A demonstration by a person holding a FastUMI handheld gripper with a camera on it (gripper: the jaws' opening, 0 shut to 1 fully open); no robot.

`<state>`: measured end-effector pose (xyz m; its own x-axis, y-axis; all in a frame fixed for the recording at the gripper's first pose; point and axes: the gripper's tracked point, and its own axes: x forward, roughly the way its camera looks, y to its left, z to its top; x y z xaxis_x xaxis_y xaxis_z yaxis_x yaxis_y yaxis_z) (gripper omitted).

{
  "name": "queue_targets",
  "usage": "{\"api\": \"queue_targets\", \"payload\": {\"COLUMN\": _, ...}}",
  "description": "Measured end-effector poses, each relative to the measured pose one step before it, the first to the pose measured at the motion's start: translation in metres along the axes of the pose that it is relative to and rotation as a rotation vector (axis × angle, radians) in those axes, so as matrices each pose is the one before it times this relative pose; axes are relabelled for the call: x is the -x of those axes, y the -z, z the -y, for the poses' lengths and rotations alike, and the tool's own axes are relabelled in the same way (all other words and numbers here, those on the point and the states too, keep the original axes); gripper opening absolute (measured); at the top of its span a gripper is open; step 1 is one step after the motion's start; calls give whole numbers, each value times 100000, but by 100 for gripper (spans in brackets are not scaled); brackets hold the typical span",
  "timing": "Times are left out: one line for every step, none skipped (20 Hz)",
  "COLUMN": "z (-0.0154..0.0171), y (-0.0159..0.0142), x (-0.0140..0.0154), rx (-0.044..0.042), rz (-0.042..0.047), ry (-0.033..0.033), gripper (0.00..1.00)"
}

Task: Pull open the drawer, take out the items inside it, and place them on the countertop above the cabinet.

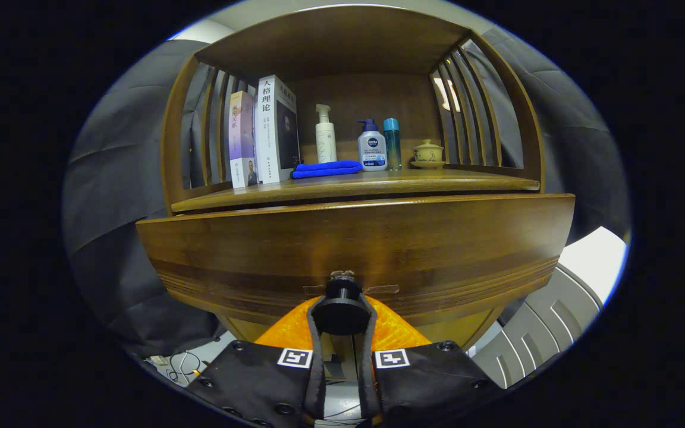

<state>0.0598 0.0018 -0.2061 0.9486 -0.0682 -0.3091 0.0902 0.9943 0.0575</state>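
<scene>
A dark wooden drawer front (354, 249) stands right ahead of me, below the cabinet's countertop (354, 184). Its round black knob (342, 312) sits between my two fingers, and my gripper (342, 315) is shut on it, one finger pressing each side. The drawer front stands forward of the countertop's edge, so the drawer looks pulled out a little. Its inside is hidden from here.
On the countertop stand two books (262, 139), a white pump bottle (325, 135), a folded blue cloth (326, 169), a blue-capped lotion bottle (372, 147), a teal bottle (392, 142) and a small lidded cup (428, 153). Slatted wooden sides and a roof enclose that shelf space.
</scene>
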Motion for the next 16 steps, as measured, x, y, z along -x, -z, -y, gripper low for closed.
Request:
{"api": "queue_targets", "payload": {"z": -72, "y": 98, "x": 494, "rx": 163, "rz": -71, "ry": -508, "gripper": 24}}
{"api": "queue_targets", "payload": {"z": -46, "y": 184, "x": 465, "rx": 172, "rz": -198, "ry": -438, "gripper": 24}}
{"api": "queue_targets", "payload": {"z": -27, "y": 172, "x": 591, "rx": 161, "rz": -148, "ry": -280, "gripper": 24}}
{"api": "queue_targets", "payload": {"z": -46, "y": 180, "x": 573, "rx": -16, "rz": -99, "ry": -199, "gripper": 24}}
{"api": "queue_targets", "payload": {"z": -45, "y": 188, "x": 585, "rx": 47, "rz": -57, "ry": -282, "gripper": 24}}
{"api": "queue_targets", "payload": {"z": -105, "y": 243, "x": 640, "rx": 252, "rz": 60, "ry": -343, "gripper": 24}}
{"api": "queue_targets", "payload": {"z": 22, "y": 137, "x": 586, "rx": 398, "rz": -38, "ry": -334, "gripper": 24}}
{"api": "queue_targets", "payload": {"z": -55, "y": 240, "x": 547, "rx": 147, "rz": -191, "ry": -271, "gripper": 24}}
{"api": "queue_targets", "payload": {"z": -76, "y": 209, "x": 507, "rx": -298, "rz": -130, "ry": -310, "gripper": 24}}
{"api": "queue_targets", "payload": {"z": -90, "y": 216, "x": 418, "rx": -104, "rz": -567, "ry": -316, "gripper": 24}}
{"api": "queue_targets", "payload": {"z": -18, "y": 255, "x": 379, "rx": -109, "rz": -574, "ry": -151, "gripper": 24}}
{"api": "queue_targets", "payload": {"z": -22, "y": 387, "x": 418, "rx": -147, "rz": -807, "ry": -179, "gripper": 24}}
{"api": "queue_targets", "payload": {"z": -37, "y": 323, "x": 458, "rx": -48, "rz": -572, "ry": -189, "gripper": 24}}
{"api": "queue_targets", "payload": {"z": -161, "y": 35, "x": 432, "rx": 346, "rz": 615, "ry": -188, "gripper": 24}}
{"api": "queue_targets", "payload": {"z": 66, "y": 313, "x": 333, "rx": 776, "rz": -884, "ry": 269, "gripper": 24}}
{"api": "queue_targets", "payload": {"z": -97, "y": 61, "x": 514, "rx": 795, "rz": 662, "ry": -365, "gripper": 24}}
